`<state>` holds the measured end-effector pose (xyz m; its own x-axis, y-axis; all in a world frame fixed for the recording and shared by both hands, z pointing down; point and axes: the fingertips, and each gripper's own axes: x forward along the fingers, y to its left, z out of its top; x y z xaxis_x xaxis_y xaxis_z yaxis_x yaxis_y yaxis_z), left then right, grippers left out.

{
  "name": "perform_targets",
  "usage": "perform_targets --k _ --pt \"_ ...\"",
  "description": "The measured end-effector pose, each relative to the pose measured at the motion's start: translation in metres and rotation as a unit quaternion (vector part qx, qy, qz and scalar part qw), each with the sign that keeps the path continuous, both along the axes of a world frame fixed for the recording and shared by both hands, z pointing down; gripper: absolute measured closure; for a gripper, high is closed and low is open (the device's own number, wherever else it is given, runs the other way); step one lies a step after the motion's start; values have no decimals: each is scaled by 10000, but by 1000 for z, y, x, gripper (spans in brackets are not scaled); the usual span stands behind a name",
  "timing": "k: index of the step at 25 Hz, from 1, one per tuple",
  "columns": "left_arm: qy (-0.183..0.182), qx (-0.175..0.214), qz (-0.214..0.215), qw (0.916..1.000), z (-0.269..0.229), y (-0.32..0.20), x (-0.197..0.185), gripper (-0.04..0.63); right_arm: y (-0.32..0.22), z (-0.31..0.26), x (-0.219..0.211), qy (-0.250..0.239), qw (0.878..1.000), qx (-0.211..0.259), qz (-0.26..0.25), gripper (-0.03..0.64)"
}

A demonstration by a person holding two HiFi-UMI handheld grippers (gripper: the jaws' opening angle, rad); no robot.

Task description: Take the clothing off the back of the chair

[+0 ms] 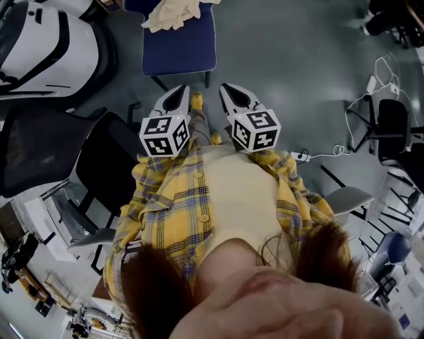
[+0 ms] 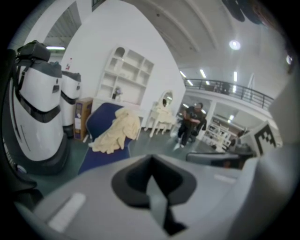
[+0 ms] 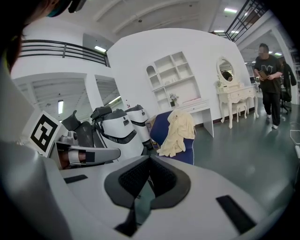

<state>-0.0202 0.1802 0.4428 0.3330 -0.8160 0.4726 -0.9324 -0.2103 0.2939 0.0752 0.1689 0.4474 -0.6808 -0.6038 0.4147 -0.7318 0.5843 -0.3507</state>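
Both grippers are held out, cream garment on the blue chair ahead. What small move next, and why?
Probably carry both grippers forward toward the blue chair. The cream garment draped over its back lies well beyond the left gripper and right gripper, both shut and empty, so closing the gap likely comes before opening the jaws.
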Motion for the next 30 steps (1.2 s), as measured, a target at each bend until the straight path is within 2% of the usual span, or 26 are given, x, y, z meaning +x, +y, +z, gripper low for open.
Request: perform_targets --k 7,14,30 --pt "17 74 32 10000 0 -42 -12 590 -38 4 -12 111 9999 -32 31 603" --pt "83 -7 -55 10000 2 -77 -42 590 -76 -1 -40 194 9998 49 38 603" --pt "-1 -114 165 9998 10 -163 -89 589 -160 1 -92 438 9990 -74 -1 603"
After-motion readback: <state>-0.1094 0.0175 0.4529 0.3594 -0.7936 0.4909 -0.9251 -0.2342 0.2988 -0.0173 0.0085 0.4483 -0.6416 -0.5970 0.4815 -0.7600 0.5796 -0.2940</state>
